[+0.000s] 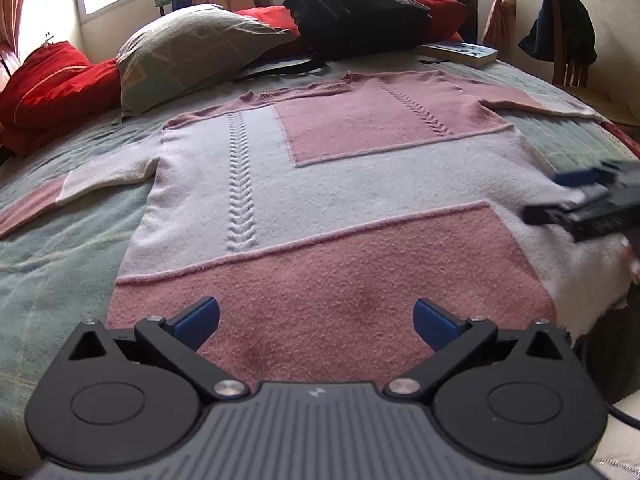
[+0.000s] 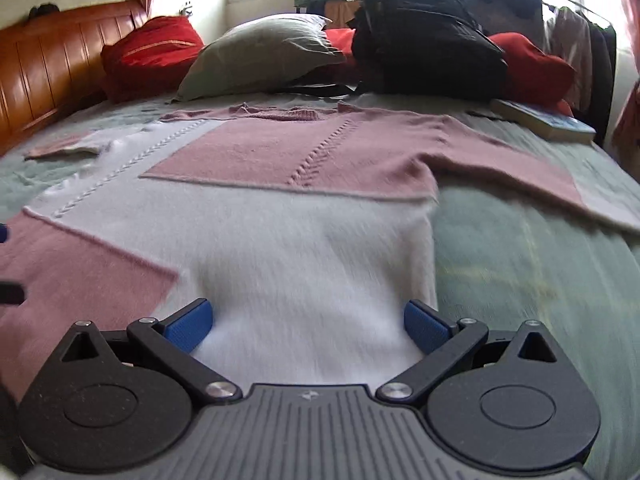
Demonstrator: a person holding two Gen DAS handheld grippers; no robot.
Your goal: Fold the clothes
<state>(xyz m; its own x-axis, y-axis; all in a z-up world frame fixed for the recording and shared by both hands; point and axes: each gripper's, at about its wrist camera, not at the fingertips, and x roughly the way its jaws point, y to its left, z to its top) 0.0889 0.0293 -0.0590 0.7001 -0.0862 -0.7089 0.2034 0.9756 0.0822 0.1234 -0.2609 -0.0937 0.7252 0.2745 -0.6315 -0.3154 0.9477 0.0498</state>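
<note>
A pink and white knit sweater [image 1: 320, 184] lies flat on the bed with both sleeves spread out, collar at the far end; it also shows in the right wrist view [image 2: 288, 216]. My left gripper [image 1: 316, 318] is open, just above the pink band at the sweater's near hem. My right gripper [image 2: 306, 322] is open over the white near-right corner of the hem. The right gripper also shows in the left wrist view [image 1: 576, 196] at the sweater's right edge, with its fingers apart.
The bed has a pale green cover [image 1: 60, 264]. A grey pillow [image 1: 192, 48], red cushions [image 1: 52, 76], a black backpack [image 1: 352, 4] and a book [image 1: 460, 52] lie beyond the collar. A wooden headboard [image 2: 44, 68] stands at the left. A chair with dark clothing [image 1: 564, 32] stands at the right.
</note>
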